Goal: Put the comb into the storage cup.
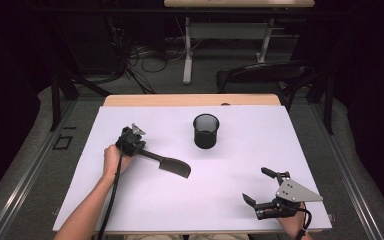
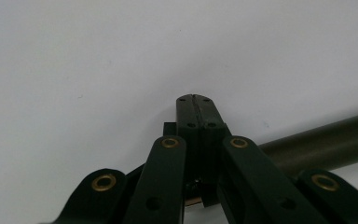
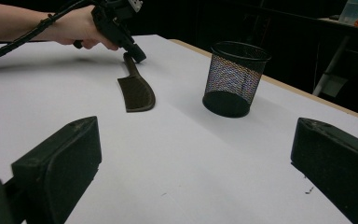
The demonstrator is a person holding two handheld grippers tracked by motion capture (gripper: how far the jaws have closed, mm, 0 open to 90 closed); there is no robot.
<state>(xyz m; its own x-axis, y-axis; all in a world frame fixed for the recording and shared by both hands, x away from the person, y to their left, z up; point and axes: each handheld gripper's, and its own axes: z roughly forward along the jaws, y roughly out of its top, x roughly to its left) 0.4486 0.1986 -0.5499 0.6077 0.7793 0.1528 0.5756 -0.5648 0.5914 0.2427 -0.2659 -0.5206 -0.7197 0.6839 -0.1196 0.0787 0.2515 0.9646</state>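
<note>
A dark comb (image 1: 172, 166) with a long handle lies flat on the white table sheet (image 1: 230, 210), left of centre. My left gripper (image 1: 141, 148) is shut, its tip right at the end of the comb's handle. In the left gripper view the jaws meet flush at the tip (image 2: 196, 100) with nothing between them, and the handle (image 2: 326, 140) runs off to the right beside them. The right gripper view shows that gripper (image 3: 135, 52) just above the comb (image 3: 137, 93). My right gripper (image 1: 256, 185) rests open near the front right corner, its pads (image 3: 60, 158) wide apart and empty.
A black mesh cup (image 1: 206, 131) stands upright behind the table's centre, also seen in the right gripper view (image 3: 235, 77). The table's wooden far edge (image 1: 190, 100) shows beyond the sheet. A dark chair (image 1: 265, 75) and a desk frame (image 1: 187, 55) stand behind.
</note>
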